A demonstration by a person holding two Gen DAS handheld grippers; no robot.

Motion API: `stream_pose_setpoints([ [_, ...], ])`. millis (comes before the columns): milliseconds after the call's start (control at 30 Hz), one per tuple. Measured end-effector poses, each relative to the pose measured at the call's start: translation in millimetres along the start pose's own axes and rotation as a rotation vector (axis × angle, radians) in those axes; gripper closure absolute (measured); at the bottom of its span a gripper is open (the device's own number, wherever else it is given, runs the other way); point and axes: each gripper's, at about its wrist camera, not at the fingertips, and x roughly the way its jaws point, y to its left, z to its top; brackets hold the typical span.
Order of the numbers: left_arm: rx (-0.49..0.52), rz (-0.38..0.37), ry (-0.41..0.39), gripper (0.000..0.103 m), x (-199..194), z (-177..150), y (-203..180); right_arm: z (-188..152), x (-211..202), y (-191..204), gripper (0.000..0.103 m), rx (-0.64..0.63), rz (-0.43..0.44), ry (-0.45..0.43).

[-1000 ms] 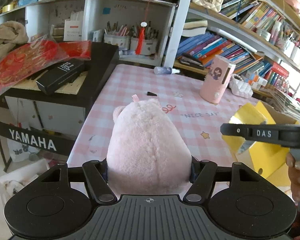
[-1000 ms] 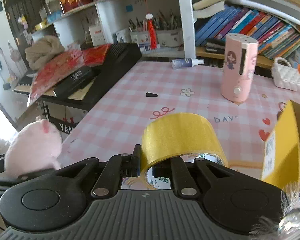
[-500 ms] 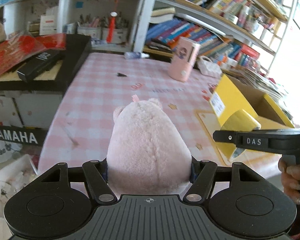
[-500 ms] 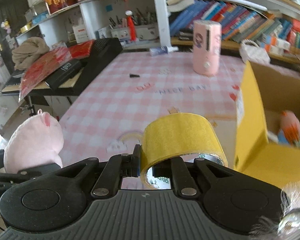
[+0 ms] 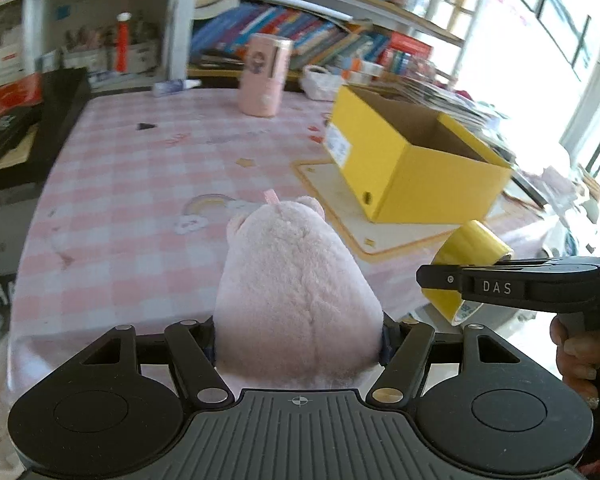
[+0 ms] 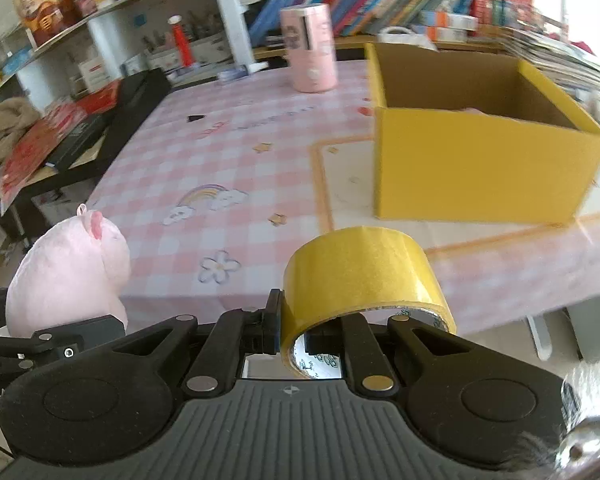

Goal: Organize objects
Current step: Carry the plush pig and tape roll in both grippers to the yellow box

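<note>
My left gripper (image 5: 299, 336) is shut on a pink plush pig (image 5: 296, 280), held off the near edge of the pink checked table (image 5: 140, 184). The pig also shows in the right wrist view (image 6: 68, 272). My right gripper (image 6: 312, 328) is shut on a roll of yellow tape (image 6: 364, 272), one finger inside the roll; the roll also shows in the left wrist view (image 5: 468, 268). An open yellow cardboard box (image 5: 412, 160) stands on the table's right part, and in the right wrist view (image 6: 480, 160) something pink shows just inside it.
A pink cylinder device (image 5: 264, 76) stands at the table's far side, near a small bottle (image 5: 176, 86) lying flat. A small black piece (image 5: 144, 126) lies on the cloth. A black keyboard case (image 5: 32, 128) is at the left. Bookshelves (image 5: 320, 36) line the back.
Both grippers have swung right and pulled back with their loads. The yellow box has come into fuller view ahead; the left shelves and keyboard have slid off to the side.
</note>
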Motion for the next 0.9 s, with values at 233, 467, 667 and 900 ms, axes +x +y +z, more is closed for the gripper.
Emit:
stream_pose_setpoints([
  [233, 0.076, -0.084, 0.018, 0.036, 11.4, 0.5, -27.8, -18.9, -23.9, -24.8, 0.094, 0.068, -0.077, -0.014],
  [467, 0.146, -0.139, 0.037, 0.036, 19.7, 0.6, -52.6, -32.9, -41.3, -49.4, 0.094, 0.148, -0.138, -0.029],
  [667, 0.183, -0.158, 0.053, 0.036, 27.7, 2.7, -69.0, -39.4, -47.5, -67.9, 0.094, 0.194, -0.159, -0.028],
  [900, 0.192, -0.155, 0.045, 0.036, 35.3, 10.4, -81.9, -34.3, -48.1, -84.2, 0.094, 0.206, -0.161, -0.028],
])
